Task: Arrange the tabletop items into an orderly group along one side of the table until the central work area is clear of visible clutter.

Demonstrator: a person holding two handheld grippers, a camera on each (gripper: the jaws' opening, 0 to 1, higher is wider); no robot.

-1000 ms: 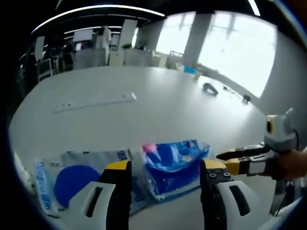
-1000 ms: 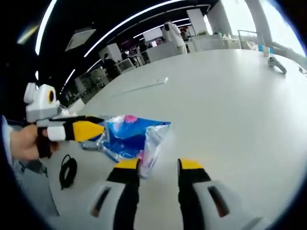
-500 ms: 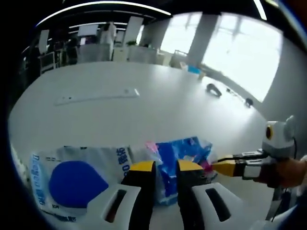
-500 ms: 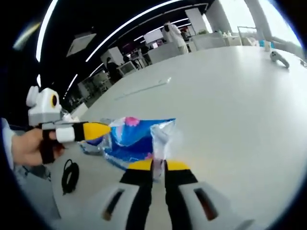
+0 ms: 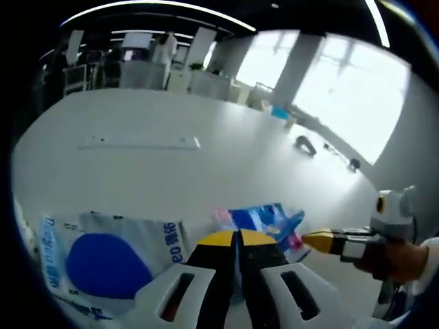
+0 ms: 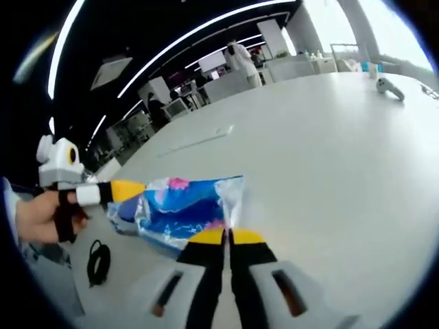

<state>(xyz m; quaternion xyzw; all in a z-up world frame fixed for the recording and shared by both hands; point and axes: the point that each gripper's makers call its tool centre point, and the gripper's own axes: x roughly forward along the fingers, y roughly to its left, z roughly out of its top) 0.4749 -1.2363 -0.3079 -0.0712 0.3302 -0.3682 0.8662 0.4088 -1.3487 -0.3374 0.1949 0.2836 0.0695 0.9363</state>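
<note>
I have the blue snack bag (image 6: pixel 182 205) pinched at both ends: my right tool (image 6: pixel 227 238) is clenched on the crinkled silver end nearest me, and my left tool (image 5: pixel 236 238) is clenched on the opposite end, so the bag's long axis runs straight between the two tools. In the right gripper view the bag appears to sit just clear of the white surface (image 6: pixel 329 137), though I cannot be sure it is fully lifted. Just beside it on my left lies the flat white pouch with the blue circle (image 5: pixel 113 253), resting near the surface's edge. My judgement is that the bag needs to travel toward that pouch, which lies on the left tool's side, so the left hand should lead and the right follow
</note>
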